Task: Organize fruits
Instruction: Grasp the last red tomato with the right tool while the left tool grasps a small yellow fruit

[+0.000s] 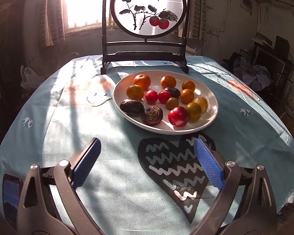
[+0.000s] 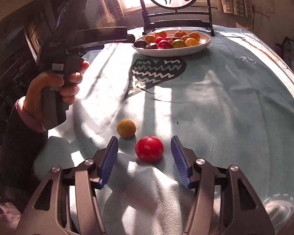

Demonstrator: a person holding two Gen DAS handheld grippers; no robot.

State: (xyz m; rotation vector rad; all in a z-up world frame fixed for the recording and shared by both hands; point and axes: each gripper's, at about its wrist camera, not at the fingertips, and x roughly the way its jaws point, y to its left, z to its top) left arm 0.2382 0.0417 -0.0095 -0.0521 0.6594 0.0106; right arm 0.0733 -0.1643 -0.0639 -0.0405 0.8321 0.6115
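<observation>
A white plate (image 1: 209,117) sits mid-table and holds several fruits: oranges, small red ones, yellow-green ones and dark brown ones. My left gripper (image 1: 147,146) hovers open in front of the plate with nothing between its blue pads. In the right wrist view a red fruit (image 2: 149,149) lies on the cloth between the open blue pads of my right gripper (image 2: 144,140), touching neither pad. A yellow-brown fruit (image 2: 126,128) rests just beyond the left pad. The plate (image 2: 172,52) stands far behind. A hand holds the left gripper's handle (image 2: 54,90) at the left.
A dark wooden stand with a round painted screen (image 1: 147,9) rises behind the plate. The blue tablecloth bears a black heart print (image 1: 178,166). A phone (image 1: 10,193) lies at the near left edge. Clutter fills the room's right side.
</observation>
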